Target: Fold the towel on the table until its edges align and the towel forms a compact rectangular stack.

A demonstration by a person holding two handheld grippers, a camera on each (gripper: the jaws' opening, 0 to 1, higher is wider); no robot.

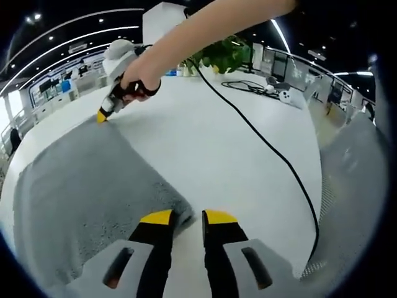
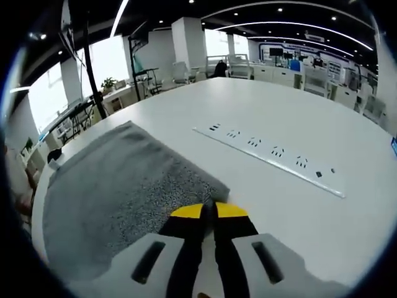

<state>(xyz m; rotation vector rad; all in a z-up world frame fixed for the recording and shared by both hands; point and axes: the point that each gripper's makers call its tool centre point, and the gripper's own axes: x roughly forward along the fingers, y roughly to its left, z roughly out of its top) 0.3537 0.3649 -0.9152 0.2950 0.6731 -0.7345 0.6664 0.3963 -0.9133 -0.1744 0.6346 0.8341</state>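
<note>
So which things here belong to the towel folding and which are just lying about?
Part of the job:
grey towel
left gripper, jaws apart at the towel's corner
right gripper, jaws shut at the towel's edge
white table

Just lying about:
power strip
black cable
potted plant

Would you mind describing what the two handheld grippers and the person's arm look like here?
The left gripper and the right gripper have black jaws with yellow tips on light grey bodies with dark oval slots. In the left gripper view, the person's arm is bare, without a sleeve, and a black cable trails across the white table.
</note>
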